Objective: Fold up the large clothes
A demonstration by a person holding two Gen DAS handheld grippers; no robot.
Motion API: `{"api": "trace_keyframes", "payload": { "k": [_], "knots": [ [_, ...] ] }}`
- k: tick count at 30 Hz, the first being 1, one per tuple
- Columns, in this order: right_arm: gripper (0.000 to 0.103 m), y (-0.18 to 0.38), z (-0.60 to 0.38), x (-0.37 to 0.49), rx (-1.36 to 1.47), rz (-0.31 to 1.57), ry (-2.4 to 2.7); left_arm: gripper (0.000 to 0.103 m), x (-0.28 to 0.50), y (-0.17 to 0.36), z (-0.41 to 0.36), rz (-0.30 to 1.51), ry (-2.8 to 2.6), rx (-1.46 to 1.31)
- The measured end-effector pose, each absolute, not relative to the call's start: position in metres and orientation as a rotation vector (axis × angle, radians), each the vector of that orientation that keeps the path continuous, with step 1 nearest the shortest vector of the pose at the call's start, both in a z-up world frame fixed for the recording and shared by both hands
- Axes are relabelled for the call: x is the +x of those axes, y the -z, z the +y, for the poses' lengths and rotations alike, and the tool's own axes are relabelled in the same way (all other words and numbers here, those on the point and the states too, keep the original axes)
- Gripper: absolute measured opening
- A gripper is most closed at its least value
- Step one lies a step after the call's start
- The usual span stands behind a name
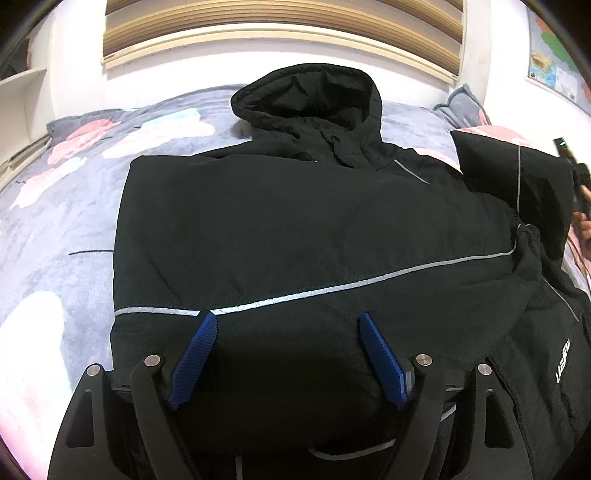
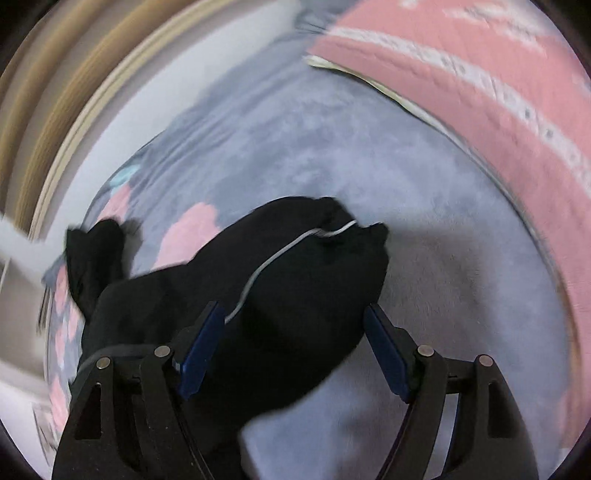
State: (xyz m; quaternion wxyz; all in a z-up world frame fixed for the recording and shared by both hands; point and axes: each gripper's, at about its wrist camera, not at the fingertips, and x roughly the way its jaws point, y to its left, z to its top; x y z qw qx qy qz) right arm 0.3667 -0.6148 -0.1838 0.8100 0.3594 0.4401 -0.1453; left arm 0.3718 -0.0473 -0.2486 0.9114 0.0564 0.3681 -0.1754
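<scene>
A black hooded jacket (image 1: 295, 221) with thin grey reflective piping lies on the bed, hood (image 1: 314, 99) toward the headboard. Its left sleeve is folded across the body. Its right sleeve (image 1: 517, 184) stands lifted at the right. My left gripper (image 1: 286, 319) is open, its blue fingers (image 1: 195, 354) just above the jacket's lower body, holding nothing. My right gripper (image 2: 293, 312) is open above the black sleeve (image 2: 288, 273), which lies bunched on the blanket between the blue fingers (image 2: 384, 347). The right wrist view is motion-blurred.
The bed is covered by a grey-blue blanket with pink and white flowers (image 1: 55, 221). A wooden slatted headboard (image 1: 280, 33) and white wall stand behind. A pink quilt (image 2: 480, 74) lies at the right. A map (image 1: 557, 66) hangs on the right wall.
</scene>
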Motion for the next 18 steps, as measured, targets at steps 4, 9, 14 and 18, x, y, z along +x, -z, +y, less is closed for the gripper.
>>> {"api": "trace_keyframes", "payload": {
  "k": [4,9,14,18],
  "knots": [
    [0.08,0.22,-0.625,0.379,0.912,0.963,0.278,0.081,0.372,0.249,-0.048,0.758,0.362,0.116],
    [0.026,0.207,-0.604,0.381,0.732,0.928,0.292,0.081,0.372,0.249,-0.048,0.758,0.359,0.119],
    [0.019,0.131,-0.601,0.343,0.45,0.825,0.447,0.082,0.373,0.249,-0.05,0.761,0.352,0.132],
    [0.019,0.074,-0.624,0.298,0.27,0.755,0.594,0.082,0.374,0.249,-0.053,0.762,0.342,0.15]
  ]
}}
